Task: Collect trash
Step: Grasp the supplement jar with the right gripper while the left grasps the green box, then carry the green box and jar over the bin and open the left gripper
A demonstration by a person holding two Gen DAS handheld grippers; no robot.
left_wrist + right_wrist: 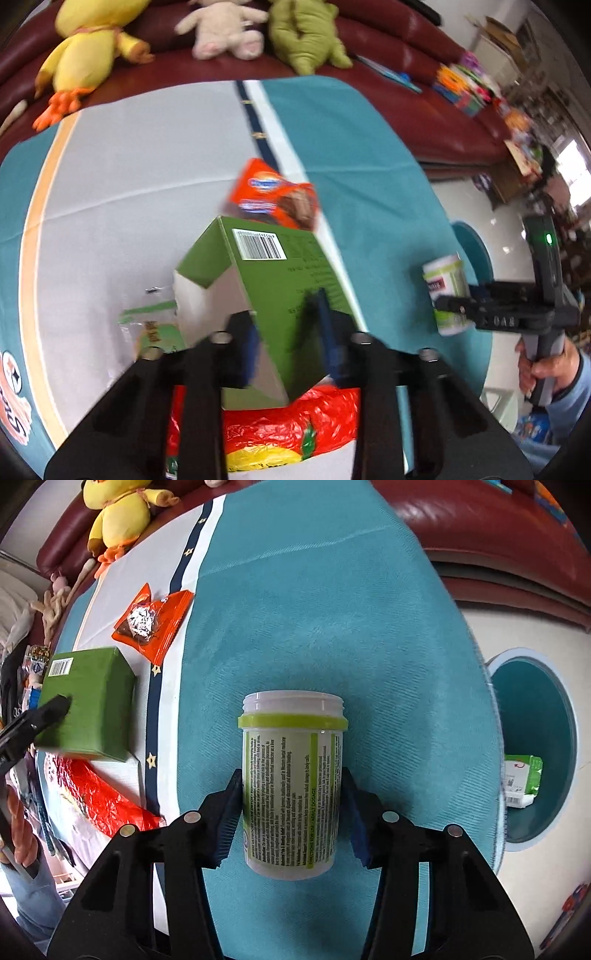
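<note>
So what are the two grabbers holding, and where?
The left gripper pinches the green box by one edge. The right gripper squeezes the lidless white bottle around its lower sides.

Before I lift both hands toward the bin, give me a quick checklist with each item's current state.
1. Left gripper clamped on green box: ok.
2. Right gripper clamped on white jar: ok.
3. Jar lid on: not ok, mouth open.
4. Jar empty: cannot tell.
5. Teal bin has room: ok, one carton inside.
6. Table trash left: not ok, orange wrapper and red bag remain.
</note>
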